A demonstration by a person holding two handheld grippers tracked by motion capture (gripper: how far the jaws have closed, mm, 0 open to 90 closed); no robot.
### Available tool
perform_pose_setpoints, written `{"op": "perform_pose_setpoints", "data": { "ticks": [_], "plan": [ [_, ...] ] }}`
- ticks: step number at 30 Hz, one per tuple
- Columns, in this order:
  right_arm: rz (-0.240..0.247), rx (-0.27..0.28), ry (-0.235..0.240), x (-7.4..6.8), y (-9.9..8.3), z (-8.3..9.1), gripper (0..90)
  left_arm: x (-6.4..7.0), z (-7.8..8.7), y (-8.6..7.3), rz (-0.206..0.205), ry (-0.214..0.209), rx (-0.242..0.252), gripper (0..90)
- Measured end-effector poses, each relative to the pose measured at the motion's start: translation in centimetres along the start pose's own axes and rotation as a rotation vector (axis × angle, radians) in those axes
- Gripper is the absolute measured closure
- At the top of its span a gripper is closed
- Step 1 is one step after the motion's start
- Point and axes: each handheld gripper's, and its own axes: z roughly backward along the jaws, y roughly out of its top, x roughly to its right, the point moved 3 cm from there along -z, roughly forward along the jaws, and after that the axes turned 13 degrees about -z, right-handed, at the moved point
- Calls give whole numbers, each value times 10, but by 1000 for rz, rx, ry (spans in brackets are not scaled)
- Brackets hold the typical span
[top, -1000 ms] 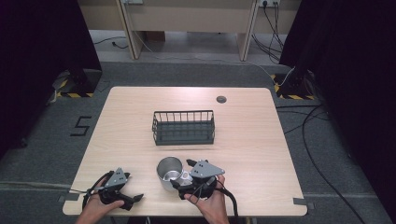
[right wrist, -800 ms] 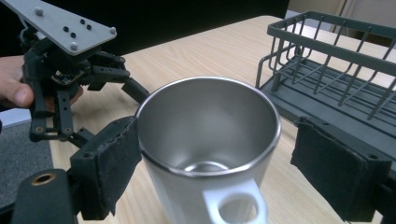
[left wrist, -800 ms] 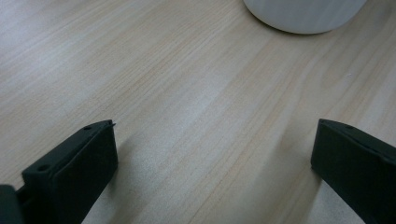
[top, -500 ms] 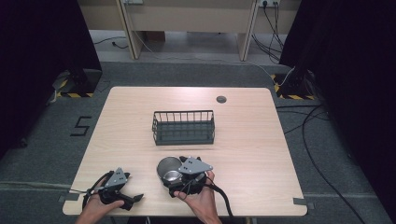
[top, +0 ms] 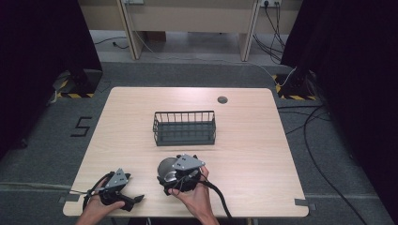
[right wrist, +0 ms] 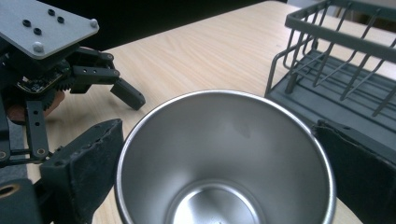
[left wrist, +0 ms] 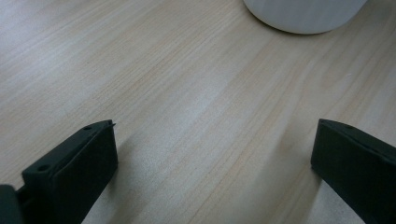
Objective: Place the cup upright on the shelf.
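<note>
Steel cup (right wrist: pixel 224 158) sits between the right gripper's (right wrist: pixel 219 154) spread jaws, seemingly unclamped; closing off-centre could tip it toward the basket (top: pixel 184 127) at twelve o'clock. Left gripper (left wrist: pixel 210 154) rests agape.

Glossy steel cup (right wrist: pixel 224 158); matt wooden table (top: pixel 253 140).

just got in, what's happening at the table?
A person holds a gripper in each hand. The right gripper has its jaws on either side of a steel cup near the front edge of the table; whether they grip it can't be told. The left gripper rests open on the wood. A wire basket sits mid-table, empty.
</note>
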Motion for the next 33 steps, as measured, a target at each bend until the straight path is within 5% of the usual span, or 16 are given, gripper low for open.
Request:
{"op": "perform_pose_setpoints", "data": {
  "ticks": [14,24,33],
  "plan": [
    [67,-15,54,4,3,1,60,0,0,0,2,-1,-1,0],
    [61,-19,147,25,32,13,61,0,0,0,1,-1,-1,0],
    [58,-20,162,41,53,18,61,0,0,0,1,-1,1,0]
  ]
}}
